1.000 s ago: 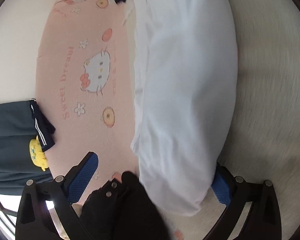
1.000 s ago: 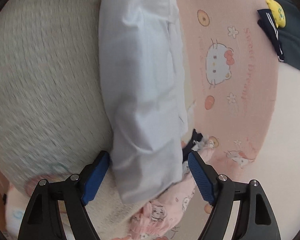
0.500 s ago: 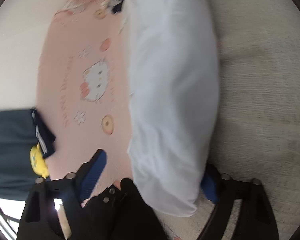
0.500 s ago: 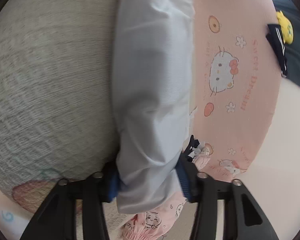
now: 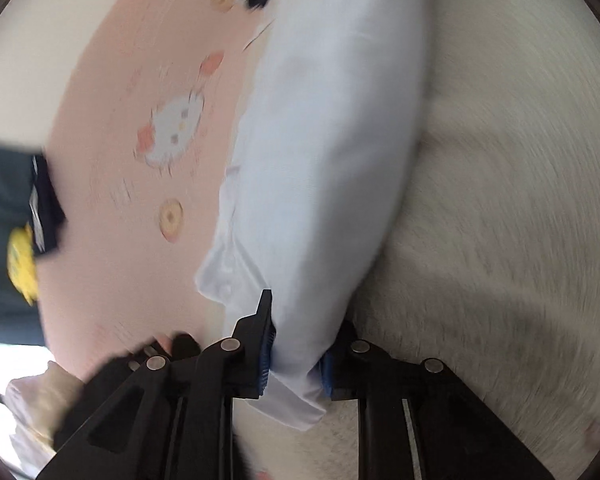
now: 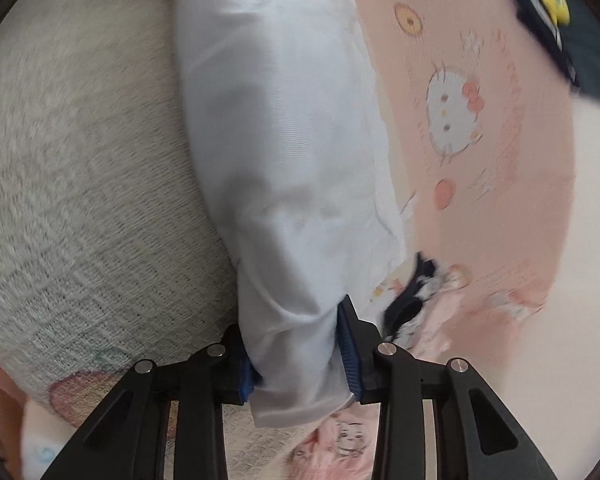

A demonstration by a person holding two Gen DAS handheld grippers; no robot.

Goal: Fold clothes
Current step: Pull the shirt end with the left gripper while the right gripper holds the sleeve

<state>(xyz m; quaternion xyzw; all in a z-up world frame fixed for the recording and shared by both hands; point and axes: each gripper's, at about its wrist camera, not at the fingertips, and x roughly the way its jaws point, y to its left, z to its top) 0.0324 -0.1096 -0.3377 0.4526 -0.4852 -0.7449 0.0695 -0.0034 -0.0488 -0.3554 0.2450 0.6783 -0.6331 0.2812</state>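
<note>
You pinch each end of the white shirt [image 5: 324, 152] so it lifts flat. Your left gripper [image 5: 296, 354] and right gripper [image 6: 300, 354] are closing on it.

Pink cartoon-cat sheet [image 5: 148, 184] beside a cream knitted blanket [image 6: 80, 200]; small yellow plush [image 5: 20, 268] at the edge.

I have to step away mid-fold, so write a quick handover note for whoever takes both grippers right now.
Left gripper: jaws closing on one end of the folded white garment, cloth pinched between the pads.
Right gripper: jaws closing on the garment's other end, cloth between the pads too.
The garment lies as a long narrow bundle, partly on the pink cartoon-print sheet, partly on the cream textured blanket.
A dark garment with a yellow patch lies at the far edge of the sheet.
Done: white garment folded lengthwise.
Left: probably fold it end to end, then the dark one.
</note>
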